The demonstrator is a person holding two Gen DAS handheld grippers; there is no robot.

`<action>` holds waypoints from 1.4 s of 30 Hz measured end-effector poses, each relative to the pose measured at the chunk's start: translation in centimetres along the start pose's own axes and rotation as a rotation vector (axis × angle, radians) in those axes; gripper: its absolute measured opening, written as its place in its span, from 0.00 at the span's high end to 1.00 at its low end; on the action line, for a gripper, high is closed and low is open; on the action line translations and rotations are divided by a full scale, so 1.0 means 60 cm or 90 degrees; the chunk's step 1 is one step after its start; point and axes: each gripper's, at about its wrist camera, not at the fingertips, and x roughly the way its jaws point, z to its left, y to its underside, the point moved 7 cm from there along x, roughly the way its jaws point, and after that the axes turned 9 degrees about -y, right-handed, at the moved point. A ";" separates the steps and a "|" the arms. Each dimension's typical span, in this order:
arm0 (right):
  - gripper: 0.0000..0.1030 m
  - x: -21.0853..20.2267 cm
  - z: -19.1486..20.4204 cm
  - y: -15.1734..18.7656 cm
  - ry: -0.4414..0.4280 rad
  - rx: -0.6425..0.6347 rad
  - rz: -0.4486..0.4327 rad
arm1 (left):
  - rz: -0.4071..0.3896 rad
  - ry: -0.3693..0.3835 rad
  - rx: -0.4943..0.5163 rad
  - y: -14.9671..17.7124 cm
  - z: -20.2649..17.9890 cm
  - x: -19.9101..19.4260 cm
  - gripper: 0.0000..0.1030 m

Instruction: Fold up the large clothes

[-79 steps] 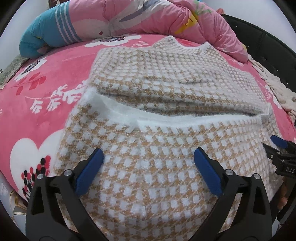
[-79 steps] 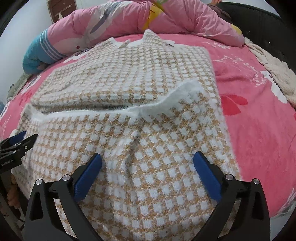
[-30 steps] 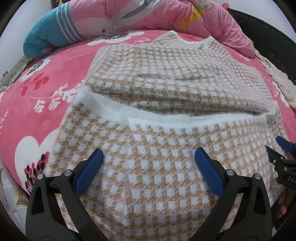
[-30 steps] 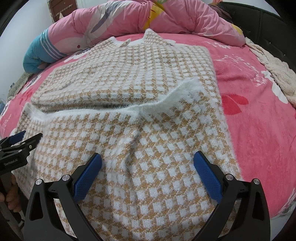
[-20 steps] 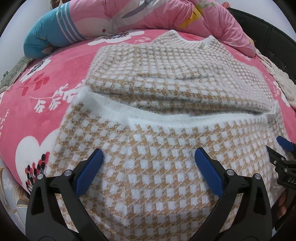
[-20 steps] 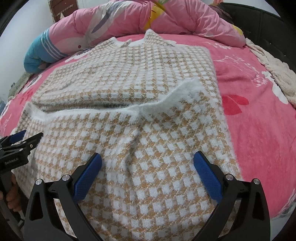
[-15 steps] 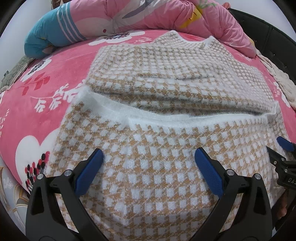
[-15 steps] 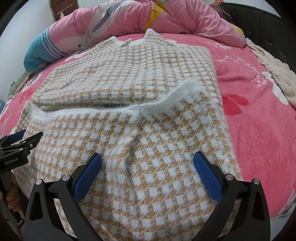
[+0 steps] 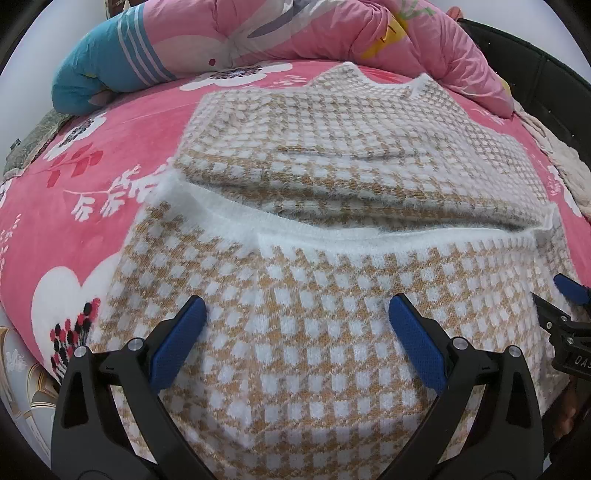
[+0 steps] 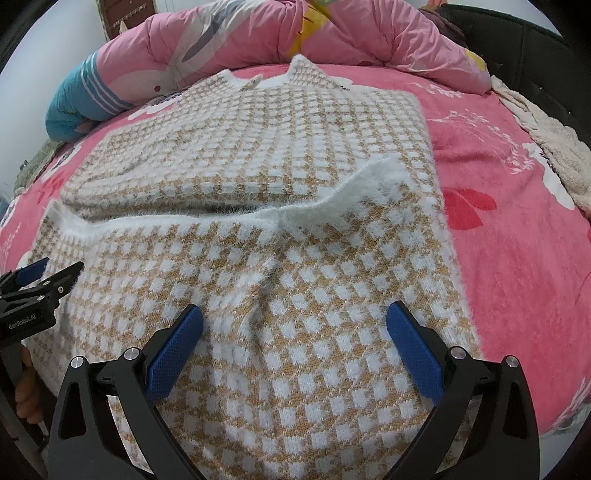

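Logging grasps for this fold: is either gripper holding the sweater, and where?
Neither. The left gripper and right gripper are open over the checked sweater.

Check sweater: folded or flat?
Folded once: the sweater has its white hem lying across its middle, over the far half.

The near end of the checked sweater (image 9: 332,369) runs out under my left gripper (image 9: 295,332) and past the bottom edge. Its folded-up hem (image 10: 332,206) hides the layer beneath. From the left wrist camera my right gripper (image 9: 570,314) is cut off at the edge, so I can't tell how its jaws stand. The pink quilt (image 10: 258,33) runs off the top.
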 end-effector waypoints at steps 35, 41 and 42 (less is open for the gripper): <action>0.06 -0.044 -0.015 -0.341 -0.211 -0.037 -0.037 | -0.134 0.119 0.022 -0.317 -0.017 -0.012 0.06; 0.06 0.072 -0.037 -0.462 -0.240 0.036 0.019 | -0.077 0.148 -0.001 -0.451 -0.074 0.122 0.08; 0.06 0.100 -0.042 -0.482 -0.250 0.053 0.032 | -0.065 0.151 -0.002 -0.463 -0.085 0.142 0.08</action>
